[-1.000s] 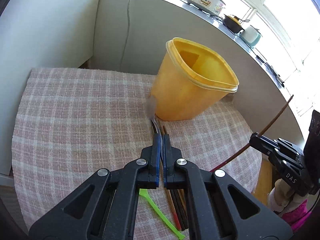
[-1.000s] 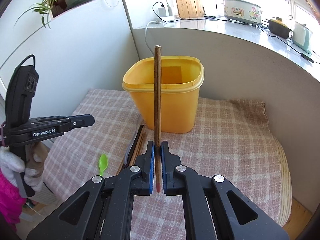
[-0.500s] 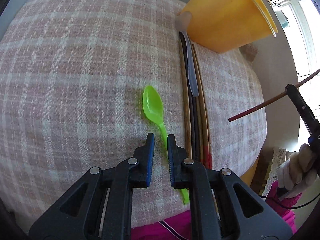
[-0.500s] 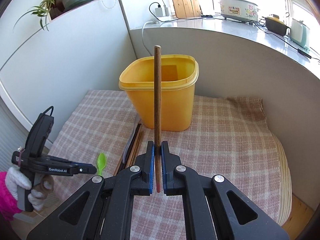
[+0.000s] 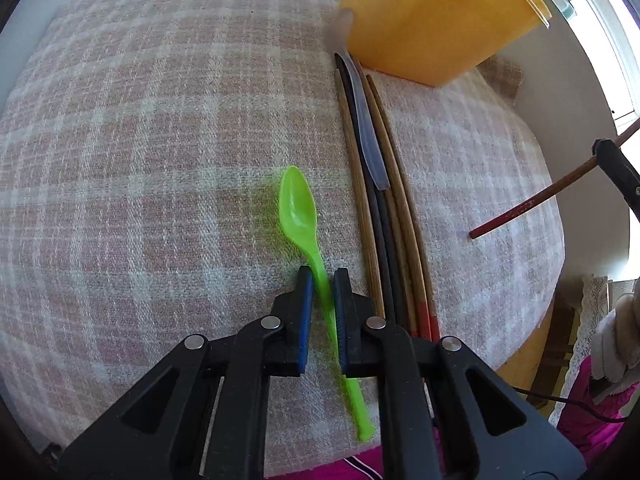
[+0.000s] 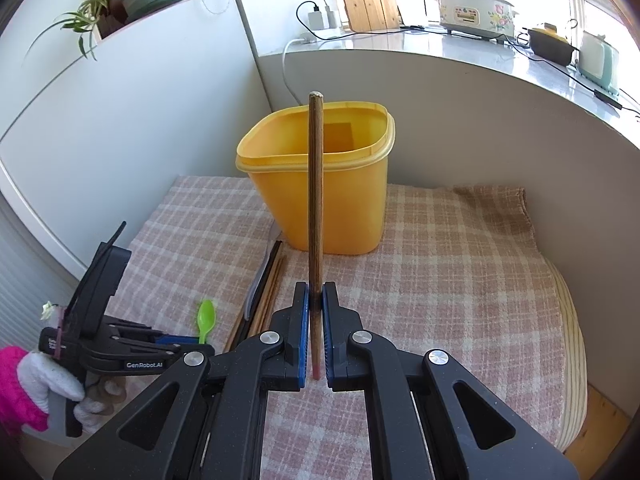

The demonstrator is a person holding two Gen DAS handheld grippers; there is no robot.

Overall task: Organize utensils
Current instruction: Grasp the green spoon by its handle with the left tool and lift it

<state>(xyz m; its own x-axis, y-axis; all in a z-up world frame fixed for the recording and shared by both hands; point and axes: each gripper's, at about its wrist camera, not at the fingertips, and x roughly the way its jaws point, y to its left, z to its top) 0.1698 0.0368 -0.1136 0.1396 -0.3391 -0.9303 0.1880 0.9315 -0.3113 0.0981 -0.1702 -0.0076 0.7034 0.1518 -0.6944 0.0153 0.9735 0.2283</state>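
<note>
Around green spoon (image 5: 299,211): lowered left gripper (image 5: 320,280)

left gripper (image 5: 320,280): pointing steeply down, jaws closing around a spoon (image 5: 298,208)
right gripper (image 6: 315,292): clamped tight on a chopstick (image 6: 315,200)

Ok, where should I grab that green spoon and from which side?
Grip the green spoon on its thin handle, just behind the bowl, coming straight down from above. It lies flat on the cloth, so only the handle's narrow edges fit between the pads. The left gripper already straddles it there, jaws closing.
</note>
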